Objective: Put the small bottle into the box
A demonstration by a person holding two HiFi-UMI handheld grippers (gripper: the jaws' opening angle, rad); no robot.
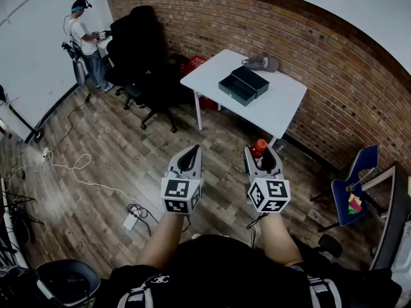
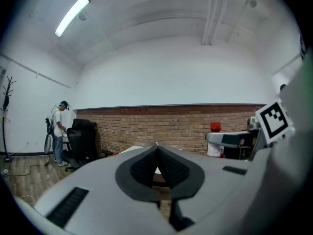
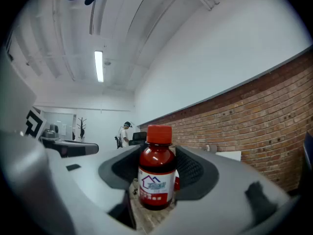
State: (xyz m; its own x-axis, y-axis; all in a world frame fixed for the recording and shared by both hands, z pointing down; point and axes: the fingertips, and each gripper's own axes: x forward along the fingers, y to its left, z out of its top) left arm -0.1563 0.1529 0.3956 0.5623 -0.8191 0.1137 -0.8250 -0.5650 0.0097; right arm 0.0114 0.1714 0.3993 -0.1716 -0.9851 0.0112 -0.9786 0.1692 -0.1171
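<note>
The small bottle [image 1: 259,147], dark red with a red cap and a white label, stands upright between the pads of my right gripper [image 1: 262,154], which is shut on it in mid-air over the wooden floor. In the right gripper view the bottle [image 3: 156,173] fills the gap between the jaws of the right gripper [image 3: 157,153]. My left gripper [image 1: 192,151] is beside it at the same height, shut and empty; its tips meet in the left gripper view [image 2: 156,147]. The dark box [image 1: 243,86] lies open on the white table [image 1: 277,108] well ahead, its lid next to it.
A grey cap [image 1: 261,63] lies on the table behind the box. Black office chairs [image 1: 142,56] stand left of the table and a red crate [image 1: 196,62] behind it. A person [image 1: 85,40] stands far left. Cables and a power strip [image 1: 130,220] lie on the floor; a blue chair [image 1: 352,188] stands right.
</note>
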